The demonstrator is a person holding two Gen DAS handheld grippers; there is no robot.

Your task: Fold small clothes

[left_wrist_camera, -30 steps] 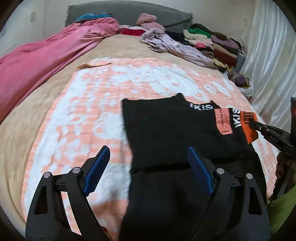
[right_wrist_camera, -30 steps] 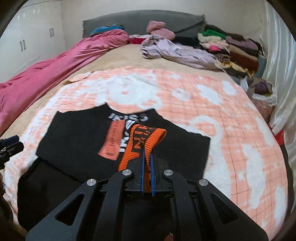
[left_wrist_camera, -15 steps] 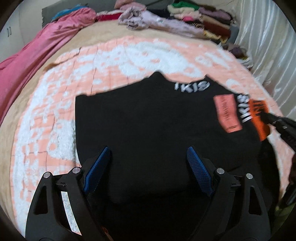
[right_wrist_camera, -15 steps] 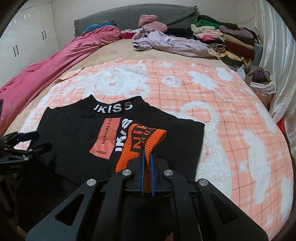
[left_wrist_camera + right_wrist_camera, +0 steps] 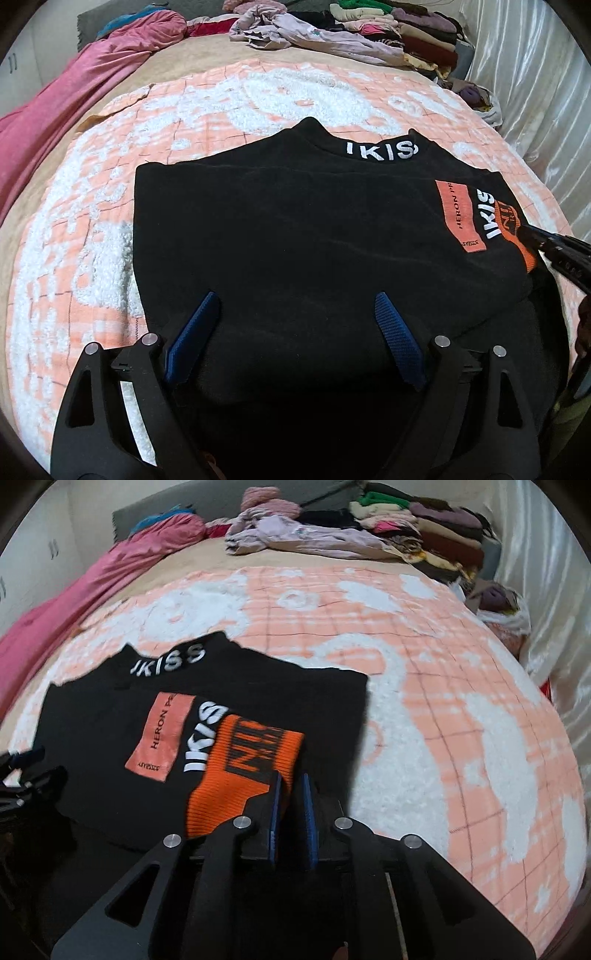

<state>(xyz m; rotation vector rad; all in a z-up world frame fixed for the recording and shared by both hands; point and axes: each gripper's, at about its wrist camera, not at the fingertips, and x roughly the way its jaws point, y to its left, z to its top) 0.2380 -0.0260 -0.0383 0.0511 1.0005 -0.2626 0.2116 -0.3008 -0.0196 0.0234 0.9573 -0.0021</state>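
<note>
A black sweater with white "IKISS" lettering on its collar lies on the peach and white blanket. One sleeve is folded across its chest and ends in an orange cuff. My right gripper has its jaws slightly parted at the cuff's edge, over the sweater. It shows at the right edge of the left wrist view. My left gripper is open and empty, low over the sweater's lower half.
A pink cover lies along the bed's left side. A lilac garment and stacked folded clothes sit at the head of the bed. A white curtain hangs on the right. White cupboards stand far left.
My left gripper has moved right and forward over the sweater. My right gripper laid the sleeve cuff down on the sweater and its jaws have parted slightly.
</note>
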